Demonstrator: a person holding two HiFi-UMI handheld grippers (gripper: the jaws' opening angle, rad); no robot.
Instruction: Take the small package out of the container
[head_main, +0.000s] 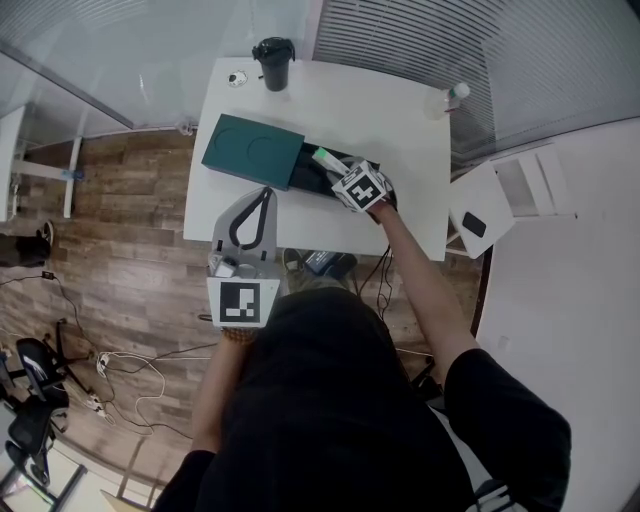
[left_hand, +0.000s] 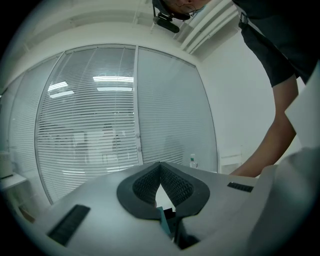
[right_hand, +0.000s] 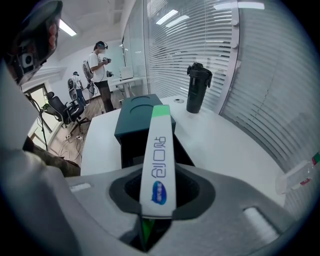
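Right gripper (right_hand: 159, 202): jaws clamped on the small package (right_hand: 159, 160), held just over the open container (right_hand: 134, 125). Package's long axis runs straight out along the jaws. Left gripper (left_hand: 161, 190): jaws closed, empty, farther off.

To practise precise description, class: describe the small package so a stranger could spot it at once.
On the white rectangular table lies an open dark green box. At its open black end, the right gripper clamps a slim white packet. Its green end and blue print set it apart.
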